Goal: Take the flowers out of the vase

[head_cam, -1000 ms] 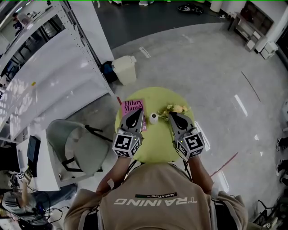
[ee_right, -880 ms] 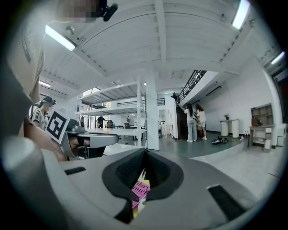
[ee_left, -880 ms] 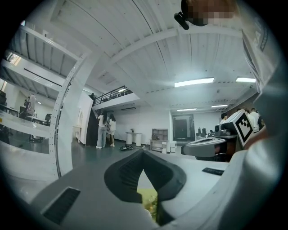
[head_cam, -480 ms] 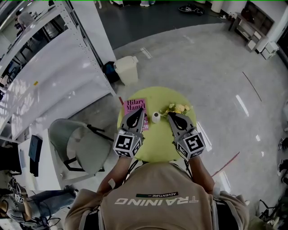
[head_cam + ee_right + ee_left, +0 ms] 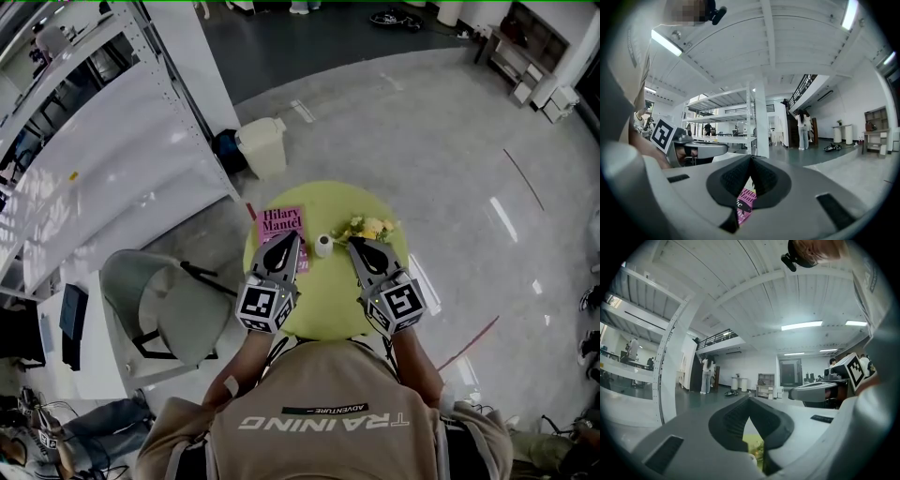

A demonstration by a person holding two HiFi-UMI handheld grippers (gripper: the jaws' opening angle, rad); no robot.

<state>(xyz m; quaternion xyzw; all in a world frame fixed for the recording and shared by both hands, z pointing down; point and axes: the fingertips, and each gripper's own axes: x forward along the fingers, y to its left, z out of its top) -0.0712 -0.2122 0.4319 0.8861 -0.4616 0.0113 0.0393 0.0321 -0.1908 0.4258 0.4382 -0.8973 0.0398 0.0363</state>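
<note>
Stillness is what we find when we hold this moment against the second before it. Neither hand has shifted to speak of, and nothing on the round yellow-green bench (image 5: 328,302) has changed place.

The left claw (image 5: 289,240) hangs over the pink paperback book (image 5: 278,223). Its jaws meet at the tip, with nothing between them. The right claw (image 5: 356,244) is likewise closed and empty, and its tip sits just beside the bunch of yellow flowers with green leaves (image 5: 368,227).

The small white cylindrical vase (image 5: 322,246) stands upright between the two claws, near the middle of the bench. From above, its mouth looks dark and bare. The flowers spread low just to its right, on the far side of the right claw. We cannot make out the stems, so we cannot say for certain whether any of them are in the vase.

Our reading is that the flowers already lie on the bench, out of the vase. The hands would then be resting at the end of the job rather than reaching. If any stem is in fact in the vase, the right claw would have to open before it could take hold.
</note>
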